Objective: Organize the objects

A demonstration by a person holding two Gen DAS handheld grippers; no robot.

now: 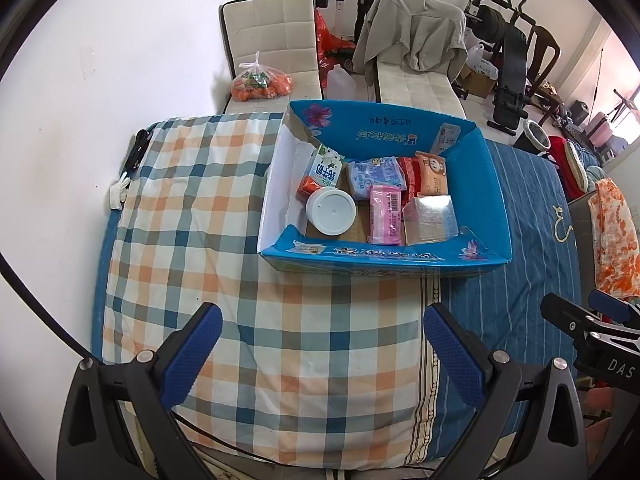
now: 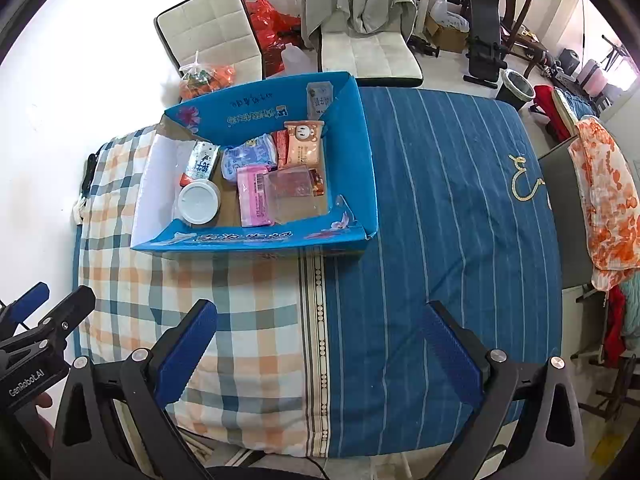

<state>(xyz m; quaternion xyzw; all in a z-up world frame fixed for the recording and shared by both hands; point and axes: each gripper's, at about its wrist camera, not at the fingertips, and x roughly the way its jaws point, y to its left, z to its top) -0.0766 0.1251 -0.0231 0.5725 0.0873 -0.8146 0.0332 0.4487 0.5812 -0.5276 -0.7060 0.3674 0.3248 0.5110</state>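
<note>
Gaping left tongs (image 1: pixel 322 336) — glossy cardboard box (image 1: pixel 486 184), perhaps foil-wrapped packets.

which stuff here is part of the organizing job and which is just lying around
Job: blue box, white-lidded jar, milk carton, pink packet, orange packet.
Lying about: bag of oranges, grey jacket, weight bench, plastic jug.

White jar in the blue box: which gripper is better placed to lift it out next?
Probably left. The white jar sits at the blue box's left end, nearly straight ahead of the open left gripper; the right gripper faces bare cloth.
</note>
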